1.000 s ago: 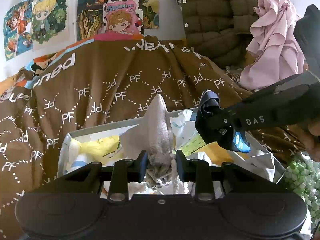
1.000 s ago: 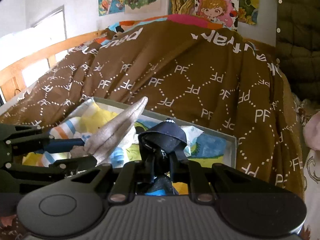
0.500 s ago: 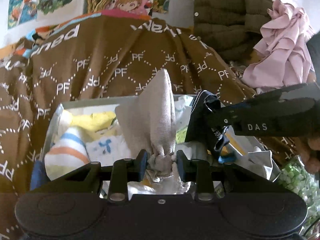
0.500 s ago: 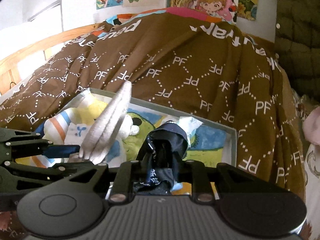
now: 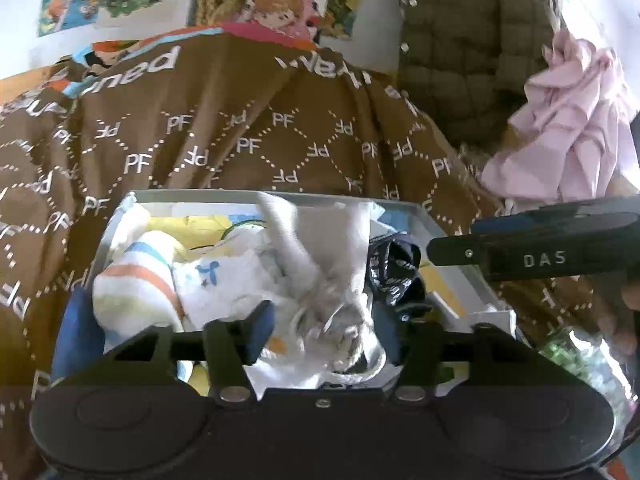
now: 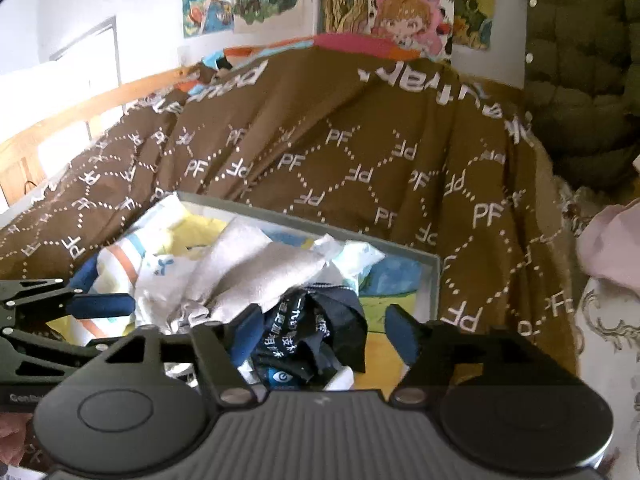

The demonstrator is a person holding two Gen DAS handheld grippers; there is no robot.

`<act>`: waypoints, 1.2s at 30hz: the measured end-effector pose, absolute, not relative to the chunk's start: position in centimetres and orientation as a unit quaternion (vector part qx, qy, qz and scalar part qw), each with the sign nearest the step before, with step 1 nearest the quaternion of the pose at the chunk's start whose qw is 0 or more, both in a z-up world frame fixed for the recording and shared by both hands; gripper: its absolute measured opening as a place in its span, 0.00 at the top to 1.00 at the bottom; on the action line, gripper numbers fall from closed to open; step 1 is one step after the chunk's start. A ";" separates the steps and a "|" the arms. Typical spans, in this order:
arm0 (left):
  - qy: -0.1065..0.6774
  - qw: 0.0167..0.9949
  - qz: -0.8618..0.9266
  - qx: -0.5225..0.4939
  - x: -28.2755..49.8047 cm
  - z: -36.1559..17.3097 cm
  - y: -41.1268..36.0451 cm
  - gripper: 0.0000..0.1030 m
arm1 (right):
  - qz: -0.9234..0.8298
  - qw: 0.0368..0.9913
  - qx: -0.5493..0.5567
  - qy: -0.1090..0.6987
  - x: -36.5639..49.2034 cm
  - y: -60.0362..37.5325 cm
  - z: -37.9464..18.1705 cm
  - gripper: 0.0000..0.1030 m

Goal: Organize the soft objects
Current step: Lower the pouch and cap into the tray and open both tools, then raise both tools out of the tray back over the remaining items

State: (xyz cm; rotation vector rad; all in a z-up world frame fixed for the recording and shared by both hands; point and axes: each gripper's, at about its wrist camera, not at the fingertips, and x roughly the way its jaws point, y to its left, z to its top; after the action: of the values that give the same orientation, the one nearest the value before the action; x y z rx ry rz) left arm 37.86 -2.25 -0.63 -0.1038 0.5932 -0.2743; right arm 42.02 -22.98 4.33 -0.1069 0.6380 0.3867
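The left gripper (image 5: 328,324) has its jaws spreading apart, and the grey sock (image 5: 340,264) slumps loose between them onto the pile in the shallow grey box (image 5: 432,220), which sits on the brown PF-patterned blanket (image 5: 240,128). The right gripper (image 6: 320,330) is likewise opening, with the navy printed cloth (image 6: 316,332) lying unclamped between its pads, at 3 o'clock of the grey sock. A striped rolled sock (image 5: 136,288) lies at 9 o'clock in the box.
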 end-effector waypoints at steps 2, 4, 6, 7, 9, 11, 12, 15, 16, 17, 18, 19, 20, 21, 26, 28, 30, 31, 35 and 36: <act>0.283 0.949 -0.129 -0.055 37.0 -0.2 -2.1 0.36 | 0.188 0.933 -0.052 0.302 41.3 -23.3 5.0 0.20; 0.272 0.953 -0.123 -0.056 36.1 0.4 -1.9 0.29 | 0.186 0.938 -0.050 0.289 40.3 -23.7 5.7 0.15; 0.259 0.957 -0.115 -0.060 35.1 1.1 -1.6 0.22 | 0.180 0.943 -0.046 0.276 39.3 -24.0 6.5 0.11; 0.251 0.960 -0.109 -0.065 34.6 1.5 -1.5 0.19 | 0.176 0.946 -0.043 0.267 38.6 -24.3 6.9 0.08; 0.242 0.962 -0.104 -0.073 33.6 2.3 -1.2 0.17 | 0.171 0.952 -0.039 0.251 37.3 -24.7 7.7 0.06; 0.234 0.964 -0.102 -0.078 32.5 3.2 -1.2 0.14 | 0.162 0.959 -0.038 0.231 35.6 -25.0 8.6 0.04; 0.227 0.966 -0.101 -0.078 31.9 3.7 -1.3 0.13 | 0.159 0.961 -0.037 0.222 34.9 -25.2 9.1 0.02; 0.205 0.971 -0.098 -0.077 29.9 5.4 -1.7 0.08 | 0.152 0.969 -0.028 0.195 32.1 -26.0 10.6 0.00; 0.197 0.972 -0.097 -0.079 29.3 5.9 -1.8 0.05 | 0.149 0.971 -0.025 0.187 31.3 -26.2 11.1 0.00; 0.189 0.974 -0.094 -0.081 28.5 6.6 -2.0 0.04 | 0.146 0.973 -0.021 0.176 30.2 -26.6 11.6 0.00; 0.179 0.976 -0.093 -0.083 27.6 7.2 -2.2 0.03 | 0.145 0.975 -0.018 0.169 29.3 -26.8 12.0 0.00; 0.173 0.977 -0.093 -0.085 26.9 7.8 -2.3 0.02 | 0.143 0.976 -0.015 0.163 28.5 -27.1 12.4 0.00; 0.166 0.978 -0.093 -0.086 26.0 8.5 -2.5 0.01 | 0.142 0.977 -0.014 0.159 27.5 -27.3 12.7 0.00; 0.159 0.979 -0.093 -0.085 25.2 9.0 -2.7 0.01 | 0.139 0.978 -0.016 0.156 26.5 -27.5 12.9 0.00; 0.125 0.986 -0.087 -0.074 20.6 11.0 -3.6 0.01 | 0.132 0.981 -0.028 0.137 21.8 -28.0 13.9 0.00; 0.117 0.987 -0.083 -0.072 18.6 11.5 -4.0 0.01 | 0.133 0.982 -0.030 0.130 19.9 -28.0 14.1 0.00; 0.108 0.989 -0.081 -0.066 16.8 11.8 -4.3 0.01 | 0.132 0.983 -0.031 0.123 18.1 -28.0 14.3 0.00; 0.102 0.990 -0.079 -0.063 15.7 12.0 -4.4 0.01 | 0.132 0.983 -0.031 0.120 17.2 -27.9 14.3 0.00; 0.087 0.992 -0.076 -0.046 12.4 12.3 -4.8 0.01 | 0.127 0.985 -0.028 0.113 14.3 -28.0 13.9 0.00; 0.085 0.993 -0.077 -0.039 11.6 12.3 -4.8 0.01 | 0.124 0.986 -0.028 0.112 13.7 -28.0 13.7 0.00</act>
State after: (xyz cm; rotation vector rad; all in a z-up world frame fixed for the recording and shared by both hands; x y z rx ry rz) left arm 11.63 -4.78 12.35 -0.0789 0.1708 -0.1548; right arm 13.66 -27.95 13.71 -0.0564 0.2245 0.2491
